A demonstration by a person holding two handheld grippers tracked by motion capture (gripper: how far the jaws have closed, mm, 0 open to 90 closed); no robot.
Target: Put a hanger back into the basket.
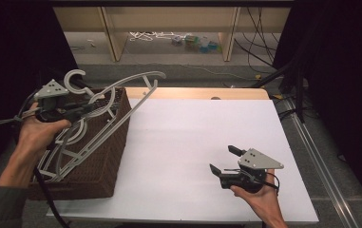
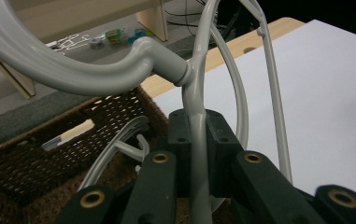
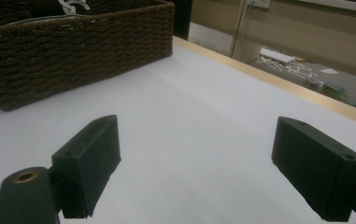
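Observation:
A grey plastic clothes hanger [image 1: 138, 76] hangs tilted over a brown wicker basket [image 1: 107, 156] at the table's left. My left gripper [image 1: 90, 108] is shut on the hanger just below its hook. In the left gripper view the black jaws [image 2: 198, 135] clamp the thin grey neck, and the thick hook of the hanger [image 2: 96, 77] curves away above them. More grey hangers [image 1: 67, 152] lie in the basket under it. My right gripper [image 1: 221, 158] rests low at the front right of the white table, open, with nothing between its fingers [image 3: 91, 158].
The white tabletop [image 1: 193, 137] stretches from the basket to the right edge, with a wooden strip [image 1: 193, 92] along the back. Beyond it stands a wooden shelf frame [image 1: 114, 38] with cables and small items on the floor. Dark curtains close off both sides.

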